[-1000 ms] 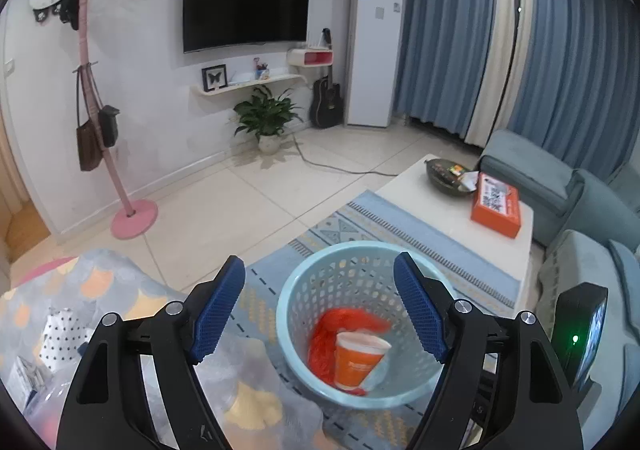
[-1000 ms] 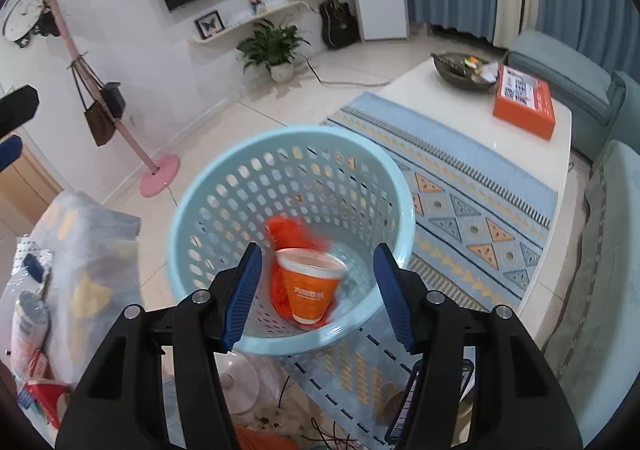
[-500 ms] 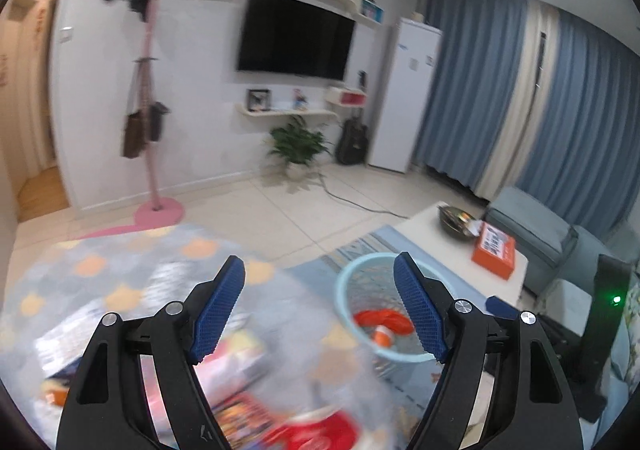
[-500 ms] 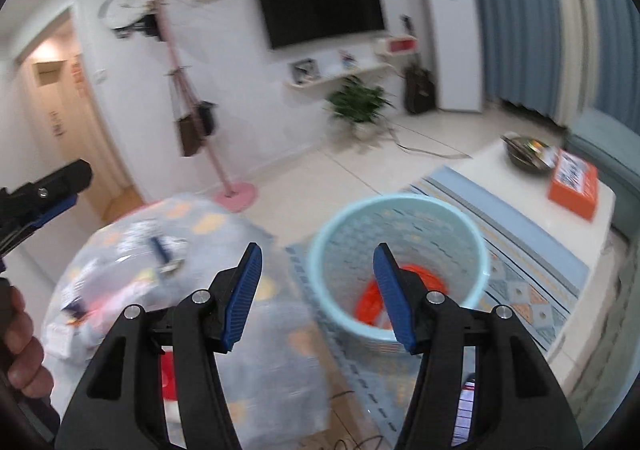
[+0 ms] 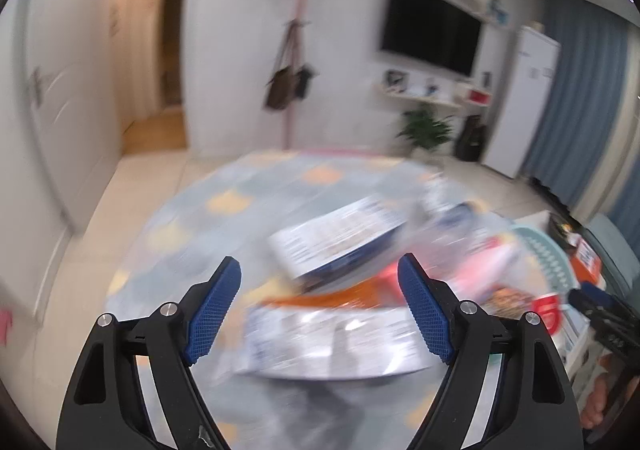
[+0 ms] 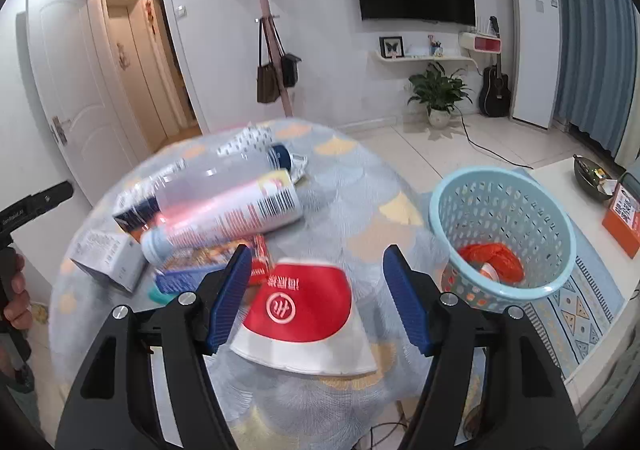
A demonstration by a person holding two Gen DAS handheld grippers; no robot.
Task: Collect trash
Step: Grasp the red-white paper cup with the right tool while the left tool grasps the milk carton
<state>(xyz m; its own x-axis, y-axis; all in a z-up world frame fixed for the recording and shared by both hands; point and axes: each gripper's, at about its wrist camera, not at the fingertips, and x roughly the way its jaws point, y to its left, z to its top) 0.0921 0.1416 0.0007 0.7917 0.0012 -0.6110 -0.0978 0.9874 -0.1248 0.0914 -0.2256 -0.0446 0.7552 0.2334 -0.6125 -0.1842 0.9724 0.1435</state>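
Red-and-white paper cup, seemingly flattened

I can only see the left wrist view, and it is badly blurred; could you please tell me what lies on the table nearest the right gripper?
Observer: A red-and-white paper cup lies on its side on the table. It shows between the fingers of the right gripper, whose jaws are opening; the pads do not touch it.
Operator: Thank you. Is anything in the basket?
Observer: Yes, the pale blue basket holds a crumpled orange bag.
Operator: What else is on the table?
Observer: A spray can and a clear bottle lie side by side behind the cup, with a small box to their left.
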